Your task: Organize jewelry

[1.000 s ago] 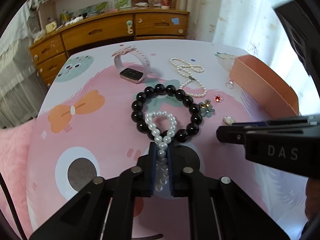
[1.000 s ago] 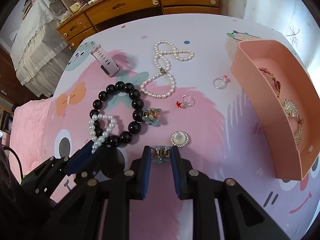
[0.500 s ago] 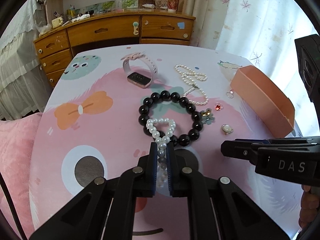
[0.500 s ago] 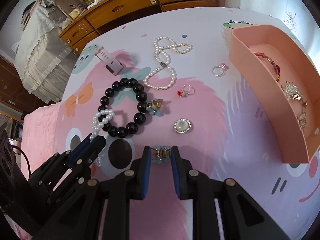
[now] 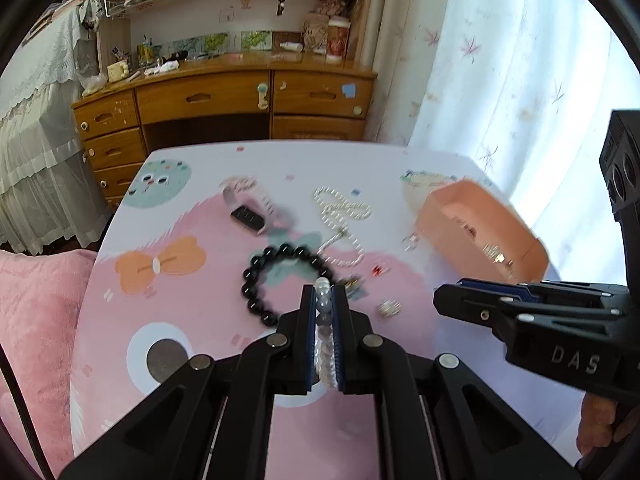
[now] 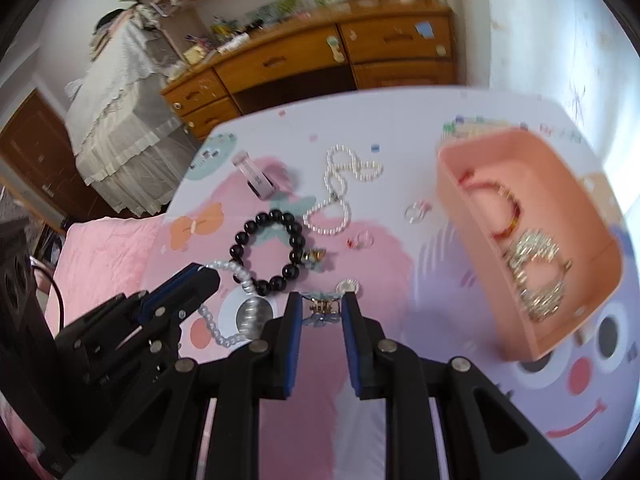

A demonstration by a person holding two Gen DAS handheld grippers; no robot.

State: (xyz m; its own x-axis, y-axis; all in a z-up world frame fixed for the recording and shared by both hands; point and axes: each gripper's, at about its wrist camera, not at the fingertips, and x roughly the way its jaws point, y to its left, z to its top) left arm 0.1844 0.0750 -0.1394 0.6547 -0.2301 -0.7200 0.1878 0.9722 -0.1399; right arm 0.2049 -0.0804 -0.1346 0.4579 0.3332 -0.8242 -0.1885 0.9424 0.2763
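Both tools have risen off the counter point(image 6: 460, 240); left tool point(image 5: 324, 300) pinches the pearl bracelet point(image 5: 323, 308), right tool point(image 6: 322, 308) clamps the hair clip point(image 6: 320, 307); carry both level above the pink tray point(image 6: 452, 184), then release.

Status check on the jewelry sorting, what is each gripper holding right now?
Left gripper shut on pearl bracelet. Right gripper shut on small flower clip. Pink tray off right; path looks clear.

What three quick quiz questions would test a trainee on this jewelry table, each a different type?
1. True or false: the left gripper is shut on the pearl bracelet.
2. What does the right gripper hold? A ring, B hair clip, C watch.
3. Which colour is the tray?

Key: 1 true; 2 B; 3 pink.
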